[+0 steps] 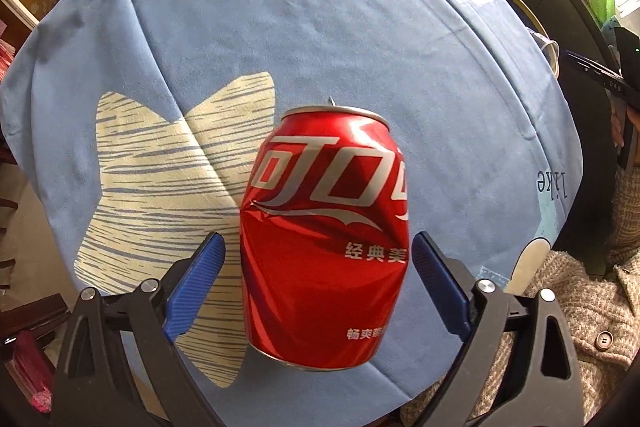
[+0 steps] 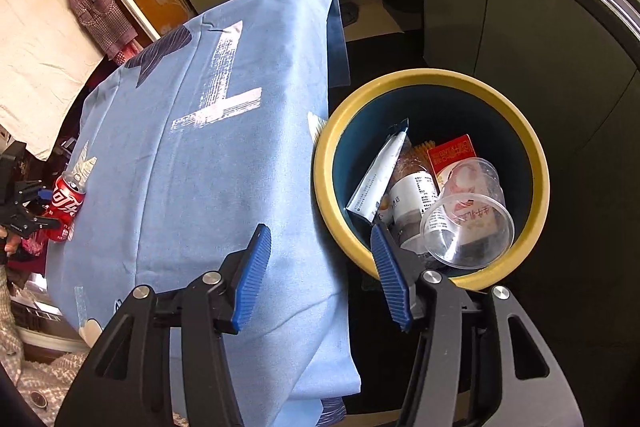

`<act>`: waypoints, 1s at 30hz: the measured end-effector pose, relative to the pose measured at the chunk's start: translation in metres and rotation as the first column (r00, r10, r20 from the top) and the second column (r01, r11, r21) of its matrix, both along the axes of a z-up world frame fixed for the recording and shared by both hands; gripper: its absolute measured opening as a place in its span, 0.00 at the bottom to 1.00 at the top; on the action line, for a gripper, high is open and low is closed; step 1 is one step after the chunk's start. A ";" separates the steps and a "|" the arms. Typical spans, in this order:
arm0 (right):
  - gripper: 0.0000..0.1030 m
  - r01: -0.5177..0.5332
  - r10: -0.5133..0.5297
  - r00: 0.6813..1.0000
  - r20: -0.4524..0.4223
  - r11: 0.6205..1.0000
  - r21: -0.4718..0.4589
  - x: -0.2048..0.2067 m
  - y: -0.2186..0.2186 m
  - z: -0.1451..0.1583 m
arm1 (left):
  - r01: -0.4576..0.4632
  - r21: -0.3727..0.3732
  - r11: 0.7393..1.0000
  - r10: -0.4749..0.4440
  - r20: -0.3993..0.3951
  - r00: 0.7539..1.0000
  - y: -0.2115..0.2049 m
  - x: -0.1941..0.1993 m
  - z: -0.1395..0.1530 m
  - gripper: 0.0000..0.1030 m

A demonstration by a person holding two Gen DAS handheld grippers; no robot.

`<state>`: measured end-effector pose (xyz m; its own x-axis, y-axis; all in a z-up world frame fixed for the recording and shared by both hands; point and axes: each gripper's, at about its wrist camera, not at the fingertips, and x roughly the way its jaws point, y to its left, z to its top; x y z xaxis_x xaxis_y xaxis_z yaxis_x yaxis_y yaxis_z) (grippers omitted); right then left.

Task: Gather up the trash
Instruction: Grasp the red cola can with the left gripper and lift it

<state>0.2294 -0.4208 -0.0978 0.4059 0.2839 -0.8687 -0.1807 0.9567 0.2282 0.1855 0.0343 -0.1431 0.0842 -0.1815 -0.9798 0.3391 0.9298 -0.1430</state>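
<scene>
- Blue-padded fingers (image 1: 208, 259) of the left gripper (image 1: 320, 251) stand spread wide on either side of the dented red can (image 1: 326, 239); a sliver of cloth shows between each pad and the can's wall, so nothing is pinched yet.
- Relative to the can, the left pad sits just beside its left flank and the right pad just beside its right flank, both around the crumpled waist, with the rim and pull-tab further up the view, beyond the fingertips.
- Seen from the right wrist, the can stands upright near the far left edge of the blue tablecloth (image 2: 208, 187), well apart from the yellow-rimmed bin (image 2: 324, 163), which stands off the cloth's opposite edge.
- On the right side, the right gripper (image 2: 320, 247) is part-way spread and empty: one pad hangs over the cloth, the other over the bin's near rim, gripping nothing.
- Done so far, judging by what lies in the bin: a clear plastic cup (image 2: 468, 231), a white tube (image 2: 380, 175), a labelled jar (image 2: 416, 195) and a red packet (image 2: 452, 151) are already inside.
- Left to do: the can looks like the only trash on the visible cloth. It needs closing on, lifting and carrying across to the bin.
</scene>
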 end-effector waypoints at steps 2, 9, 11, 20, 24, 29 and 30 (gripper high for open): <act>0.51 0.003 -0.003 1.000 -0.007 1.000 0.004 -0.002 0.000 -0.003 | 0.001 -0.006 1.000 -0.001 0.015 1.000 0.000 0.002 0.001 0.85; 0.51 0.011 -0.010 1.000 -0.021 1.000 0.016 -0.005 -0.003 -0.010 | 0.027 0.045 0.999 -0.028 0.011 1.000 -0.007 0.003 -0.005 0.76; 0.51 0.009 -0.008 1.000 -0.020 1.000 0.018 -0.006 -0.003 -0.009 | 0.035 0.055 0.998 -0.036 0.008 0.999 -0.011 0.004 -0.006 0.70; 0.51 0.003 -0.002 1.000 -0.017 1.000 0.030 -0.009 -0.004 -0.010 | 0.068 0.107 0.992 -0.069 0.005 0.998 -0.024 0.001 -0.011 0.65; 0.51 -0.002 0.002 1.000 -0.014 0.999 0.033 -0.011 -0.005 -0.009 | 0.055 0.110 0.992 -0.060 0.040 0.997 -0.026 0.001 -0.003 0.65; 0.51 0.004 -0.004 1.000 0.011 0.999 0.047 -0.018 -0.006 0.000 | 0.048 0.089 0.995 -0.056 0.095 0.994 -0.031 -0.002 0.017 0.65; 0.51 0.007 -0.008 1.000 0.019 0.999 0.050 -0.021 -0.007 0.002 | 0.050 0.083 0.995 -0.058 0.105 0.993 -0.033 -0.003 0.021 0.65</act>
